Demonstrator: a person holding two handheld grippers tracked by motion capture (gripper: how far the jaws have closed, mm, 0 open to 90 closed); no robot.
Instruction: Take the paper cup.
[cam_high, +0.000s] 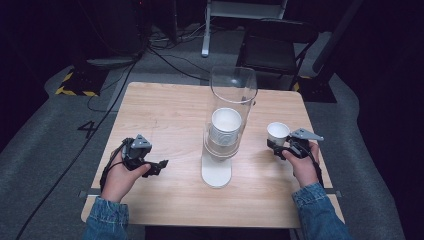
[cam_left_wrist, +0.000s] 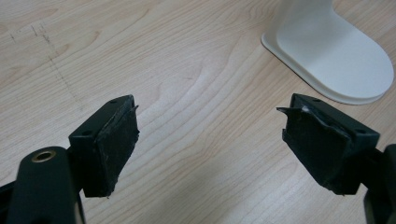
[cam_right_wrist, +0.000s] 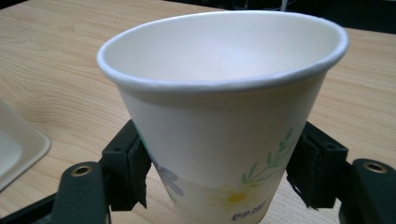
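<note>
While the left gripper (cam_high: 159, 165) rests low over the bare wooden table (cam_high: 170, 115), well left of the cup dispenser's white base (cam_left_wrist: 334, 51), its jaws stand wide with nothing between them. Over on the right side, the right gripper (cam_high: 277, 149) has a paper cup (cam_right_wrist: 224, 116) between its jaws, the pads pressing on the lower wall on either side. The cup sits upright, mouth open to the ceiling, printed with small flowers. It is near the table's right edge, apart from the clear dispenser tube (cam_high: 231, 100) in the middle, which holds a stack of cups (cam_high: 225, 127).
</note>
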